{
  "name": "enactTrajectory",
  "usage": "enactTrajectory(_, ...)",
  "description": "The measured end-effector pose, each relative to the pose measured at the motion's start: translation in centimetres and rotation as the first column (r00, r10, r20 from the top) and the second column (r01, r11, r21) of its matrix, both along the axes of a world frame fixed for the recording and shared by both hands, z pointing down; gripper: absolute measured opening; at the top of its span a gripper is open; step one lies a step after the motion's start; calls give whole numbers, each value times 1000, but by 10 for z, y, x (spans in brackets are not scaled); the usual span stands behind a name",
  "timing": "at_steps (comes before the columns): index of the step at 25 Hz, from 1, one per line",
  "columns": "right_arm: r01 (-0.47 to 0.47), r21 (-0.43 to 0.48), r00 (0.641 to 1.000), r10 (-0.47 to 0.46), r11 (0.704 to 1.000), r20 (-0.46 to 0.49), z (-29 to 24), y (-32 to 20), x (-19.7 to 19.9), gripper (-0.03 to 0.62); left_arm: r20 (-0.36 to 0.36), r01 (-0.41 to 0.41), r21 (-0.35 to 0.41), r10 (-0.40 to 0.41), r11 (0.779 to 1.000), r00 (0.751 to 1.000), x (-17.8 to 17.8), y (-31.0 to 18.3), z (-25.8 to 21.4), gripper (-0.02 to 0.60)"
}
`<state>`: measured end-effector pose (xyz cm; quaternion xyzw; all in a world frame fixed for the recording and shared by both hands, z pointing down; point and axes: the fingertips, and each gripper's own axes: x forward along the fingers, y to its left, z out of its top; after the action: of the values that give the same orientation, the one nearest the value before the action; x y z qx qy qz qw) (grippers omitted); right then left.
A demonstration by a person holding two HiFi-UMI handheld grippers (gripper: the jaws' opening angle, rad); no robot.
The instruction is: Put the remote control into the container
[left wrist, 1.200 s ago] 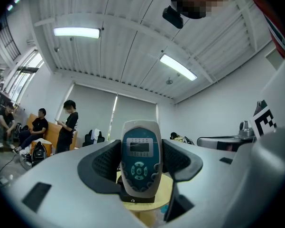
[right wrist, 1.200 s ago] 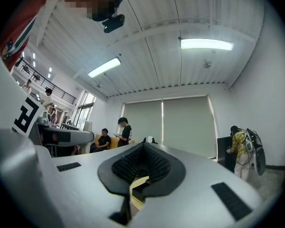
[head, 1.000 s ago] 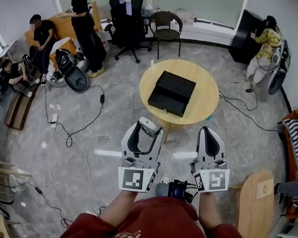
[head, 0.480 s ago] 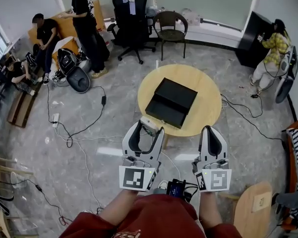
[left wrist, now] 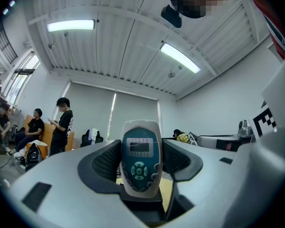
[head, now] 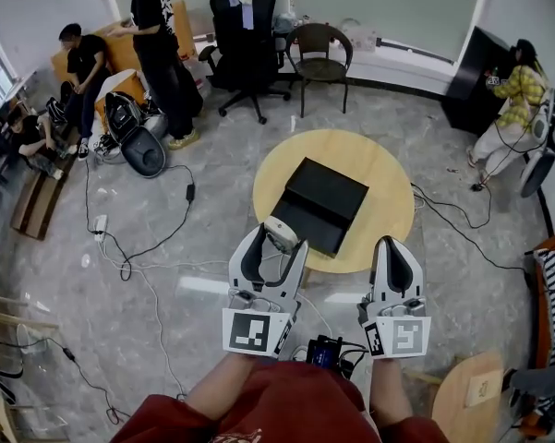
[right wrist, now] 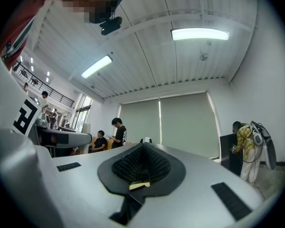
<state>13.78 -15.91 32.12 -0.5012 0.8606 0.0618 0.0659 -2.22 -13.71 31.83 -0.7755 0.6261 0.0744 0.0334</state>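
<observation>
My left gripper (head: 275,236) is shut on a white remote control (left wrist: 141,158) with a teal face and a small screen, which stands upright between the jaws. In the head view the remote control (head: 280,233) pokes out past the fingertips, just short of the near edge of the round table. A black open container (head: 321,204) lies on the round wooden table (head: 388,192) ahead. My right gripper (head: 392,247) is shut with nothing in it; its ribbed pads (right wrist: 143,165) meet in the right gripper view.
Cables (head: 138,257) trail over the grey floor at left. A black office chair (head: 247,49) and a brown chair (head: 321,52) stand behind the table. Several people stay at the far left and far right. A second wooden surface (head: 466,397) lies at the lower right.
The table and container have come a little nearer as I moved forward. The remote stays clamped in the left gripper; the right stays shut.
</observation>
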Motion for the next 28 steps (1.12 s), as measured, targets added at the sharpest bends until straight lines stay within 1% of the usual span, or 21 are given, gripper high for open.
enactTrajectory(1,-8,0,1000,8,1000,-2,2,-7,-3,24,-6,-5,5,5,1000,1000,-3,-7,1,264)
enactTrajectory(4,-29,-4,1000,29,1000,-8,4,-29,-14,24,17,-33,-11,33,999,999,-14,-31,9,264)
enactTrajectory(7,-42,-4,999,42,999,-16,3,-52,-31,25,20,-48,-19,49,999,999,-29,-56,10,264)
enactTrajectory(10,-53,-3,998,53,999,-22,1,-72,-50,23,1,-59,-12,59,998,998,-47,-78,7,264)
enactTrajectory(12,-59,-3,998,58,998,-25,2,-84,-63,23,-34,-62,5,63,998,997,-61,-91,3,264)
enactTrajectory(13,-62,-3,998,61,998,-27,2,-89,-70,23,-33,-67,2,67,998,997,-67,-97,5,264)
enactTrajectory(15,-69,-4,997,69,998,-32,1,-98,-81,24,3,-81,-21,81,997,997,-77,-107,10,264)
enactTrajectory(16,-74,-4,997,73,997,-34,1,-103,-85,24,8,-85,-25,86,996,996,-82,-112,9,264)
enactTrajectory(17,-79,-5,996,78,997,-36,0,-108,-90,24,0,-89,-22,89,996,996,-87,-118,7,264)
enactTrajectory(19,-89,-5,995,88,996,-40,-1,-117,-100,24,-39,-96,2,96,995,995,-96,-129,2,264)
enactTrajectory(20,-93,-4,995,93,996,-42,-2,-120,-105,23,-42,-103,4,103,995,994,-101,-133,2,264)
enactTrajectory(22,-103,-1,994,103,995,-46,-3,-127,-116,24,-12,-122,-12,122,992,992,-112,-141,7,264)
enactTrajectory(23,-108,1,993,108,994,-48,-3,-130,-122,23,-12,-128,-11,128,992,992,-118,-144,7,264)
enactTrajectory(26,-130,5,990,130,992,-51,-3,-137,-138,24,-76,-131,25,133,991,988,-136,-155,-1,264)
enactTrajectory(28,-144,8,988,144,990,-52,-2,-141,-145,23,-84,-143,25,145,989,986,-144,-162,2,264)
